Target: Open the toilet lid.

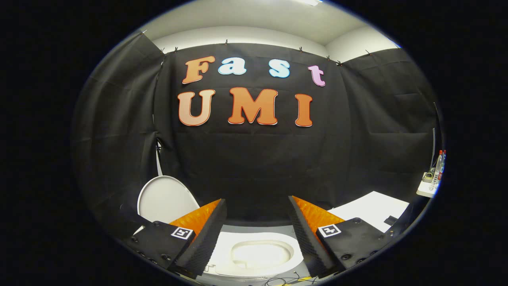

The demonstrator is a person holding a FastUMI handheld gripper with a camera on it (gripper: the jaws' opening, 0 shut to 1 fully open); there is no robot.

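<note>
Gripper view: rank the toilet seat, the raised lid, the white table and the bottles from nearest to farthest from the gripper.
1. Toilet seat: just ahead, seen between the spread fingers of the gripper, which hold nothing.
2. Raised lid: upright, just beyond the left finger.
3. White table: beyond the right finger; too close to the lid to rank surely.
4. Bottles: far off to the right.

toilet lid (164, 198): lower edge hidden behind the left finger (198, 238) of the hand-held gripper (257, 206).
toilet seat (260, 254): both sides covered by the fingers; near rim cut off.
bottles (438, 167): far right beyond the fingers, too small to identify.
cables (285, 281): below the seat, cut off.
</note>
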